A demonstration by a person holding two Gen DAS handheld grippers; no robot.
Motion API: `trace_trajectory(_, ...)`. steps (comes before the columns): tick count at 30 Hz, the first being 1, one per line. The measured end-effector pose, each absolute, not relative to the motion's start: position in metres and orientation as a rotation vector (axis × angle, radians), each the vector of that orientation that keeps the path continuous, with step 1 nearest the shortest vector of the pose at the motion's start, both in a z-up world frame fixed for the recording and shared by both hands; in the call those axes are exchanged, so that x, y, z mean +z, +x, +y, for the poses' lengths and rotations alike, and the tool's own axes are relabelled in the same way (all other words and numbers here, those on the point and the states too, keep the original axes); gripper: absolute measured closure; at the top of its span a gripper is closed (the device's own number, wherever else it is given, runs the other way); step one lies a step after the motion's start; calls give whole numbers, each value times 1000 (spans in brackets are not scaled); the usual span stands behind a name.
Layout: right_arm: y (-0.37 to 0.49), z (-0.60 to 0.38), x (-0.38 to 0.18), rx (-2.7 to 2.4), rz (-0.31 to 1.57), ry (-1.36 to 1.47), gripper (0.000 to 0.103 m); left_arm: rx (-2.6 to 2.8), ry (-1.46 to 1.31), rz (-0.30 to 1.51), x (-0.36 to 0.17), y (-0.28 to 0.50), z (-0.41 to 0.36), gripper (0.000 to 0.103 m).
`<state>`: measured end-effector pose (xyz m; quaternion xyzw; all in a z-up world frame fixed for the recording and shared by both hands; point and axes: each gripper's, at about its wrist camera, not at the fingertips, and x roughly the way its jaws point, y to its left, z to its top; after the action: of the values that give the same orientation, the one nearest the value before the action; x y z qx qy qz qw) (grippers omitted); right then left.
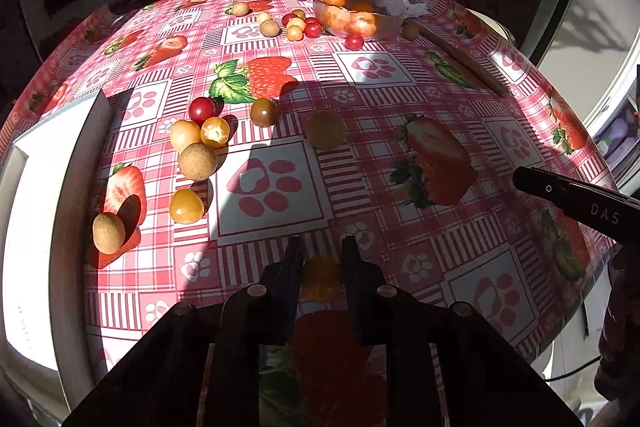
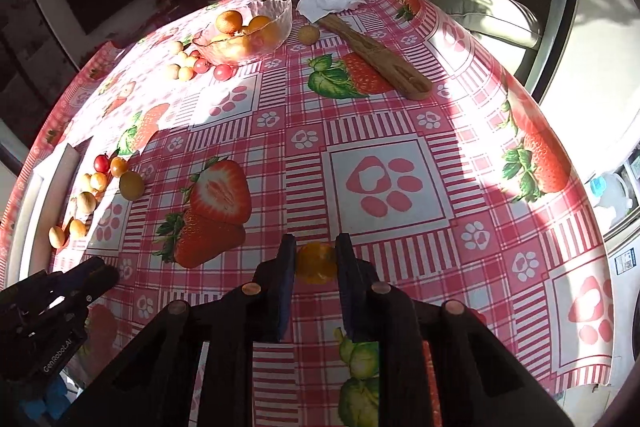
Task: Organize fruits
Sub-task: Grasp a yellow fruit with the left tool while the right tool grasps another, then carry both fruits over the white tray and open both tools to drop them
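Table point(image 2: 384, 131) under a glossy pink check oilcloth printed with strawberries and paw marks; its far edge falls into shadow and the room behind is too dark to read. White tray point(image 1: 48, 163) at the left, cut off by the frame, its inside washed out by glare. Clear glass bowl point(image 2: 280, 17), scalloped rim, holds round orange and tan fruits; how many, cannot tell through the glass. Crumpled white tissue point(image 2: 328, 1) just behind it. Flat wooden paddle point(image 2: 380, 61) lies aslant beside the bowl. Loose fruit cluster point(image 1: 198, 139) near the tray: smooth red and yellow cherry tomatoes, matte tan balls. A second cluster point(image 1: 298, 25) lies by the bowl. Left gripper point(image 1: 322, 251), black fingers drawn narrow, pads pressed on a yellow tomato point(image 1: 320, 275) in shadow, its lower half hidden by the fingers. Right gripper point(image 2: 316, 247) likewise clamped on an orange tomato point(image 2: 316, 263), glossy, partly covered. Each gripper's tip shows at the edge of the other's view, cropped.
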<state>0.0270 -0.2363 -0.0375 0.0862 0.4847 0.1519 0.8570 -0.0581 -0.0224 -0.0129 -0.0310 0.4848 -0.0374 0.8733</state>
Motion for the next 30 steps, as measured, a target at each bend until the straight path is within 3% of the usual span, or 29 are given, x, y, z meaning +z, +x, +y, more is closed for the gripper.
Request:
trace_trajectory(15, -6, -174, -1, 484, 1043, 179, 81, 11, -140, 946, 25, -102, 68, 81)
trace_trajectory(30, -40, 9, 38, 797, 1053, 51, 81, 233, -171, 970, 4, -139, 195, 81)
